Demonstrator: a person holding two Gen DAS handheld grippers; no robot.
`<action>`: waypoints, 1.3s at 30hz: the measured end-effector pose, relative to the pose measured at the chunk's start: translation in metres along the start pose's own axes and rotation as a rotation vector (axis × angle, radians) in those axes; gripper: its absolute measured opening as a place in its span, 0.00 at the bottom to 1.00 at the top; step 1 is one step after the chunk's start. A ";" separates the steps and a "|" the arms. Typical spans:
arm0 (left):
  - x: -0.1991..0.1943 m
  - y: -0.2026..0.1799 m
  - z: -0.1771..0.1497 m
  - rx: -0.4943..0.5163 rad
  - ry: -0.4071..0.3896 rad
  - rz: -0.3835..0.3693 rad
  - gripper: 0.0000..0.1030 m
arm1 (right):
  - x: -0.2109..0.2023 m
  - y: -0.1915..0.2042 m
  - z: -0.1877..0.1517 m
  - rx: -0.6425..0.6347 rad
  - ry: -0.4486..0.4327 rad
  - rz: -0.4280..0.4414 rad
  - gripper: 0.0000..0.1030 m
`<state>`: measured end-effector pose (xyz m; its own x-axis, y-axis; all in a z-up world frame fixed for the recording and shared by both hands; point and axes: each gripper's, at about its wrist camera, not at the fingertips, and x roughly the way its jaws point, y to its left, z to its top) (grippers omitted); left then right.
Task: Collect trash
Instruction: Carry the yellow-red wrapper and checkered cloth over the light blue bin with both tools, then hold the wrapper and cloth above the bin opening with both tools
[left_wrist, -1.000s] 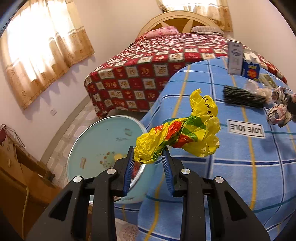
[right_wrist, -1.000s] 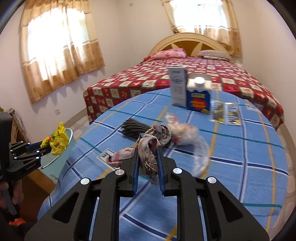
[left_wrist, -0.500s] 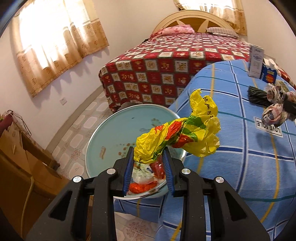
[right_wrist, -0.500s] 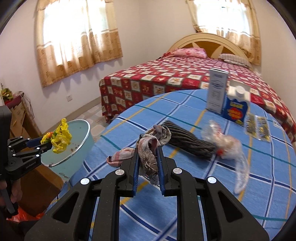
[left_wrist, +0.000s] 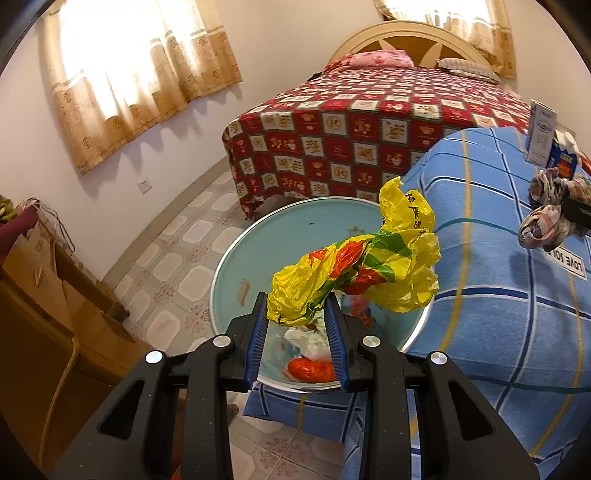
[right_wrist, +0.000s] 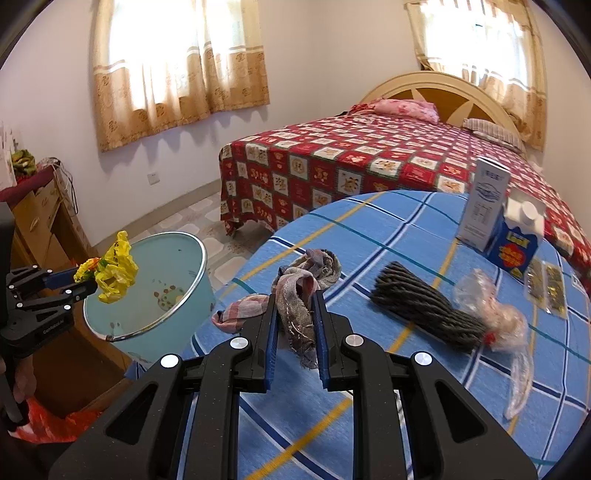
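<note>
Bedroom light is falling across the blue checked tablecloth (right_wrist: 424, 229) beside the pale blue round bin (left_wrist: 258, 258). Over that bin, the left gripper (left_wrist: 297, 321) is pinching a crumpled yellow plastic bag (left_wrist: 354, 266), not yet dropped; beside the bin, the right gripper (right_wrist: 295, 325) is clamping a faded plaid rag (right_wrist: 299, 299). Some trash is already lying inside the bin, while a dark ribbed bundle (right_wrist: 424, 310) and a clear plastic wrapper (right_wrist: 495, 314) are waiting farther from it.

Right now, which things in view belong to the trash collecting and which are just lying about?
Job:
yellow plastic bag in left gripper
rag in right gripper
bin

Lying about:
two cartons
dark bundle
clear wrapper
</note>
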<state>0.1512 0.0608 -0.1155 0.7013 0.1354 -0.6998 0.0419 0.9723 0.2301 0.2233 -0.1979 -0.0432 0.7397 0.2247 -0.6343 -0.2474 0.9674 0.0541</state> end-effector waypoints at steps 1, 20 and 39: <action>0.001 0.003 -0.001 -0.005 0.002 0.004 0.30 | 0.003 0.003 0.001 -0.008 0.003 0.002 0.18; 0.013 0.045 -0.002 -0.061 0.025 0.090 0.30 | 0.037 0.052 0.027 -0.116 0.021 0.049 0.18; 0.018 0.059 -0.001 -0.075 0.021 0.131 0.30 | 0.056 0.091 0.040 -0.179 0.033 0.090 0.18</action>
<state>0.1658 0.1207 -0.1153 0.6823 0.2652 -0.6812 -0.1029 0.9574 0.2696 0.2670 -0.0930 -0.0428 0.6893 0.3022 -0.6585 -0.4212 0.9066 -0.0248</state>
